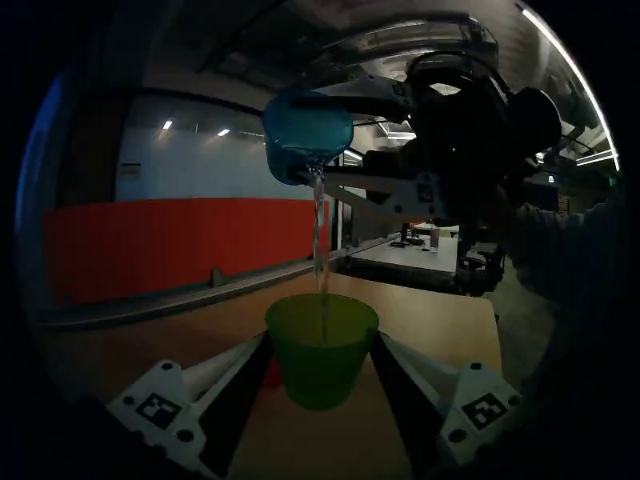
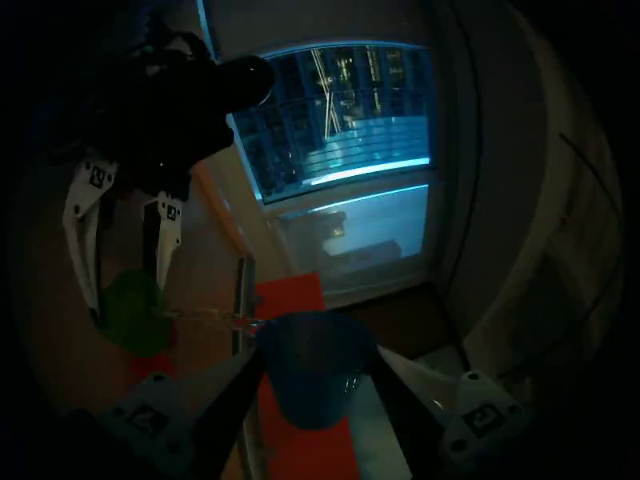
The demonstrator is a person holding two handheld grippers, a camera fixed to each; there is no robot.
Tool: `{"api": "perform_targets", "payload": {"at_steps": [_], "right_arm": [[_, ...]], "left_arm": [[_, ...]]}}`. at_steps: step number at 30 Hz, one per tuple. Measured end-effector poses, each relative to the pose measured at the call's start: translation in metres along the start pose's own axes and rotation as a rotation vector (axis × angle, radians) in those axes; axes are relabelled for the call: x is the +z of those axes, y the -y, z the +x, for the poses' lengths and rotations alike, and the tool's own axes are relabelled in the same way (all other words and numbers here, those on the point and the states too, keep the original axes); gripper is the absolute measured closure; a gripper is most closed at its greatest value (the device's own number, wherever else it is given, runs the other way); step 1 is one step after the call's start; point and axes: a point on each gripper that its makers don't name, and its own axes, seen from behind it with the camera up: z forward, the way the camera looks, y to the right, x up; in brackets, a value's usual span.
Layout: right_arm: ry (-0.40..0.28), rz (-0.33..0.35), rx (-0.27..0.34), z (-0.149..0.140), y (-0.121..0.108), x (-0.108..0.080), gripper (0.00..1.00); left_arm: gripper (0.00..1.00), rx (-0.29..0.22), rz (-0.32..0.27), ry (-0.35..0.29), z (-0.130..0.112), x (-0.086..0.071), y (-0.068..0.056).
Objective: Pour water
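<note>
**Left gripper**: both fingers are closed on the green cup, one against each side. The cup is upright with its mouth open to the top. It sits low and centred in the left gripper view, over a wooden table. Whether its base touches the table cannot be told.

**Right gripper**: it is clamped on the blue cup, with a finger on either side. This cup is held well above the green cup and tipped steeply, its lip turned down. In the right gripper view the blue cup sits between that gripper's own fingers, close to the camera.

**Water**: a thin stream leaves the blue cup's lip and falls into the mouth of the green cup. The two cups are apart, and the stream is the only thing joining them. The fill level in either cup cannot be told in the dim light.

**Surroundings:** a red wall panel runs behind the table. A person's sleeve shows behind the right gripper. The right gripper view shows a large window lit blue.
</note>
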Motion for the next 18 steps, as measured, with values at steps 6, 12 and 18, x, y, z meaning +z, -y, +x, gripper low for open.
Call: {"api": "perform_targets", "payload": {"at_steps": [6,12,18], "right_arm": [[0.0,-0.002,-0.032,0.0024,-0.0014,-0.0006,0.1],[0.004,-0.004,-0.069,0.0026,-0.0039,-0.0008,0.1],[0.003,-0.005,-0.095,0.0042,-0.0061,-0.0015,0.1]], "left_arm": [[0.15,0.0,-0.001,0.002,-0.0015,0.0012,-0.001],[0.15,0.001,-0.002,0.002,-0.0015,0.0021,-0.0016],[0.15,0.0,0.0,0.001,-0.0015,0.0022,-0.0007]]}}
